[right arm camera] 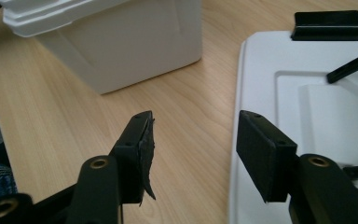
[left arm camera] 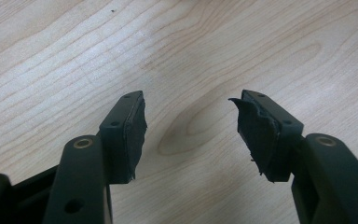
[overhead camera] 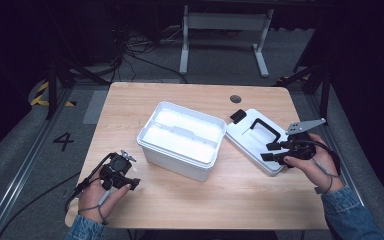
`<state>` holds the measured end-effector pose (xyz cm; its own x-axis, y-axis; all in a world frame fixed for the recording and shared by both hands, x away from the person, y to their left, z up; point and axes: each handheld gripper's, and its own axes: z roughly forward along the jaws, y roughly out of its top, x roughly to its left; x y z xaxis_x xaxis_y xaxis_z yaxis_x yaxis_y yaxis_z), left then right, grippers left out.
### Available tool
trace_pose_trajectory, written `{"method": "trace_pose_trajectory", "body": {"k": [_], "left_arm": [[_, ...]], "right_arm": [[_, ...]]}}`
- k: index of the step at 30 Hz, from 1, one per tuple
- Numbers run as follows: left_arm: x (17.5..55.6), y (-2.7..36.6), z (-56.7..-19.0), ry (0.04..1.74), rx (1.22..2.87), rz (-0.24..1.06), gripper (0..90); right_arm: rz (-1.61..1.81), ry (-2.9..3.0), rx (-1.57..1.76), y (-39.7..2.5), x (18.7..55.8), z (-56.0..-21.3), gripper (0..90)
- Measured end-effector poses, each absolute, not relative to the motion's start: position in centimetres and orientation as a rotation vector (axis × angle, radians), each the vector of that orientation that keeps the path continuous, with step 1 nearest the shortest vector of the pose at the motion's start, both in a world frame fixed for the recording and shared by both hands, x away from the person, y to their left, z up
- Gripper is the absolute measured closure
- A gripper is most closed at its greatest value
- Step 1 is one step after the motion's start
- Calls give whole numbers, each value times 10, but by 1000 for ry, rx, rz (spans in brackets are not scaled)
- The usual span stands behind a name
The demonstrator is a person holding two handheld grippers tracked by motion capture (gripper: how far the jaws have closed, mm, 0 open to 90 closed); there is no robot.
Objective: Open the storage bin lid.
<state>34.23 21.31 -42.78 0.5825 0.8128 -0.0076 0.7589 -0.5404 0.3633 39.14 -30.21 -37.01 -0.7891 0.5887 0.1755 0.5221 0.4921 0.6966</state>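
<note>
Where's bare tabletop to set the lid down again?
The widest free patch runs along the near edge of the table, between the left gripper and the right gripper, in front of the white box. Crowded: right side, where the lid lies.

Wooden table point(overhead camera: 180, 200) bearing open white box point(overhead camera: 182, 140) left of right gripper point(overhead camera: 274, 151); white lid point(overhead camera: 252, 140) beneath it.

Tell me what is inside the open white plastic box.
The white plastic box holds a white divided tray with a central handle; its compartments look empty. Anything beneath that tray is covered.
</note>
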Motion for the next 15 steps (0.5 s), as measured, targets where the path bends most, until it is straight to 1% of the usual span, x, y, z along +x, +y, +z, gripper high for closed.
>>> {"method": "trace_pose_trajectory", "body": {"k": [7,15], "left_arm": [[343,213,-429,1287,2494,228,424],[343,212,-429,1288,2493,229,424]], "right_arm": [[1197,2651,953,-291,375,-383,472],[1232,2687,923,-277,361,-410,473]]}}
